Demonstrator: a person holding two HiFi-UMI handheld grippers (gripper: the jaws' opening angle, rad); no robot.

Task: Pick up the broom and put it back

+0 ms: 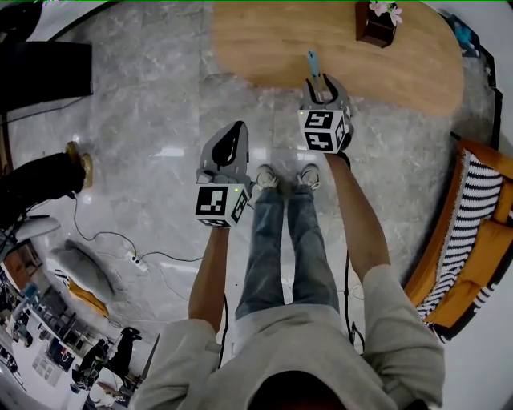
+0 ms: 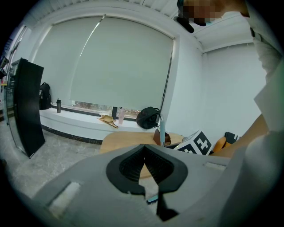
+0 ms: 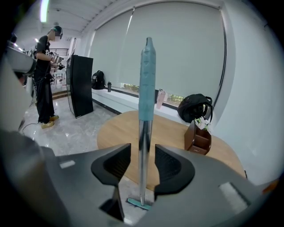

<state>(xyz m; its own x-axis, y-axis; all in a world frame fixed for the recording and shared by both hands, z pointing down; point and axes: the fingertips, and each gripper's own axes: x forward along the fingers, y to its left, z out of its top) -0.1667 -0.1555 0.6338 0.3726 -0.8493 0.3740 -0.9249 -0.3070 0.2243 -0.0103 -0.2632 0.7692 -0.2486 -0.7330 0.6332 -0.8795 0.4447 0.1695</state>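
The broom stands upright at the near edge of the wooden table (image 1: 264, 48). Its teal grip (image 3: 147, 80) tops a metal shaft (image 3: 143, 150), and its teal head (image 3: 139, 204) rests on the floor. My right gripper (image 3: 143, 166) is open, with the shaft between its pads and a gap on each side. In the head view the right gripper (image 1: 324, 86) sits just below the broom's teal tip (image 1: 313, 64). My left gripper (image 1: 234, 134) hangs lower left, apart from the broom. The left gripper (image 2: 144, 164) is shut on nothing, and the broom handle (image 2: 162, 131) stands beyond it.
A brown box with flowers (image 1: 377, 24) stands on the table. A striped sofa (image 1: 473, 232) is at the right and a black panel (image 1: 40, 72) at the far left. A cable and power strip (image 1: 136, 260) lie on the marble floor. Another person (image 3: 44, 84) stands at the left.
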